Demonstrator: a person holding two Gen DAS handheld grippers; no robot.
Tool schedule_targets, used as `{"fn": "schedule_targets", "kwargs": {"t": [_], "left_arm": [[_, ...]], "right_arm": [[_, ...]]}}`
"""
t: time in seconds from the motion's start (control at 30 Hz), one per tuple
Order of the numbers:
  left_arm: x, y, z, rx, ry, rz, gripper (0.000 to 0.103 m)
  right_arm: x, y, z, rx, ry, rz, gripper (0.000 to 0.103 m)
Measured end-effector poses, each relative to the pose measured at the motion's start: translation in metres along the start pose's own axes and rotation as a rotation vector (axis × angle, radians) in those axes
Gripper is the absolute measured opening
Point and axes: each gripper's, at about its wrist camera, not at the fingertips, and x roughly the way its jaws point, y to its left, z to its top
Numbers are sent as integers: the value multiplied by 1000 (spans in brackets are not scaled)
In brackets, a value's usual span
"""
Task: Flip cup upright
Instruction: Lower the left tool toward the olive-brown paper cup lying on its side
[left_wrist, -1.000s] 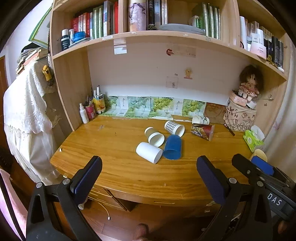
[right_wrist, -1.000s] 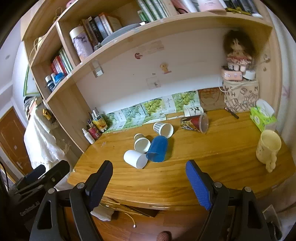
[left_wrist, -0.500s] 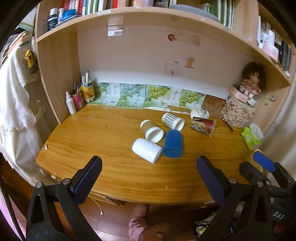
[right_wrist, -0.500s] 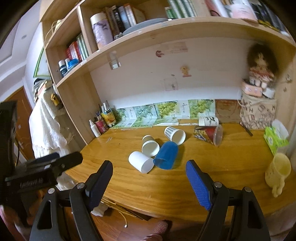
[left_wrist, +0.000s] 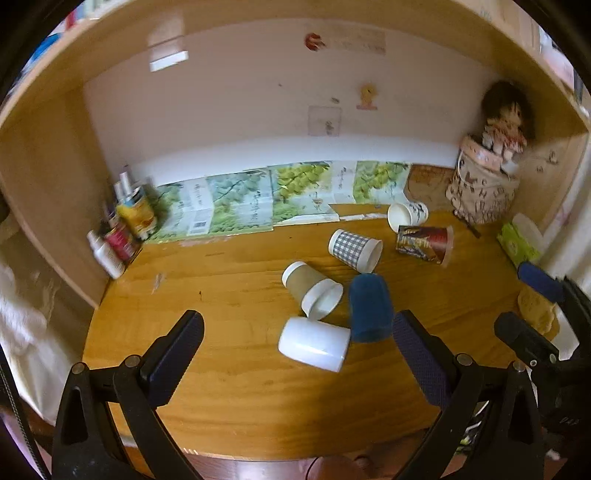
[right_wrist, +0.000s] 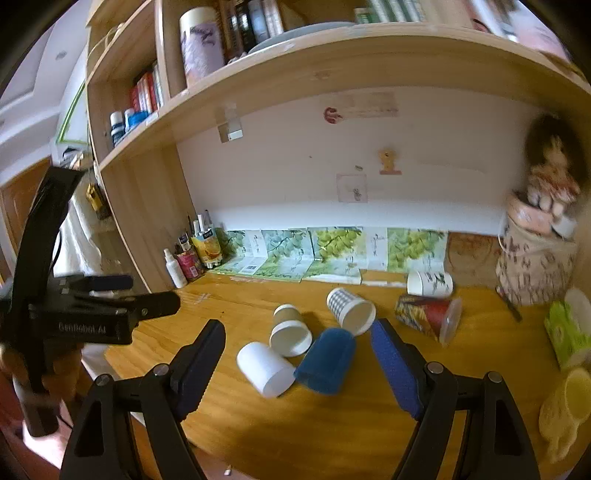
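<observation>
Several cups lie on their sides on the wooden desk (left_wrist: 236, 373): a white cup (left_wrist: 314, 344) (right_wrist: 264, 368), a blue cup (left_wrist: 369, 308) (right_wrist: 327, 360), a brown-sleeved paper cup (left_wrist: 312, 290) (right_wrist: 290, 328), a checked cup (left_wrist: 354, 248) (right_wrist: 351, 311), a red printed cup (left_wrist: 424, 240) (right_wrist: 430, 314) and a small white cup (left_wrist: 406, 215) (right_wrist: 430, 284). My left gripper (left_wrist: 295, 356) is open and empty above the desk's near part, with the white cup between its fingers' line of sight. My right gripper (right_wrist: 297, 363) is open and empty, just short of the white and blue cups.
Bottles and a pen tin (left_wrist: 125, 229) stand at the back left. A doll on a patterned box (left_wrist: 484, 184) stands at the back right, with a green tissue pack (left_wrist: 519, 245) beside it. A yellow mug (right_wrist: 565, 406) stands at the right. A shelf (right_wrist: 332, 66) overhangs the desk.
Both grippers have moved forward and lower over the desk toward the cups, which now look larger. Both stay open. The cups have not moved.
</observation>
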Motion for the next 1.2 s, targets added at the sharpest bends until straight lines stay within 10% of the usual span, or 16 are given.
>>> {"fn": "schedule_targets", "kwargs": {"t": [0.63, 1.2], "left_arm": [[109, 0, 41, 561, 189, -115, 102], [172, -15, 49, 1104, 199, -239, 102]], "right_arm": [[102, 28, -7, -176, 121, -27, 82], [139, 34, -30, -221, 261, -4, 82]]}}
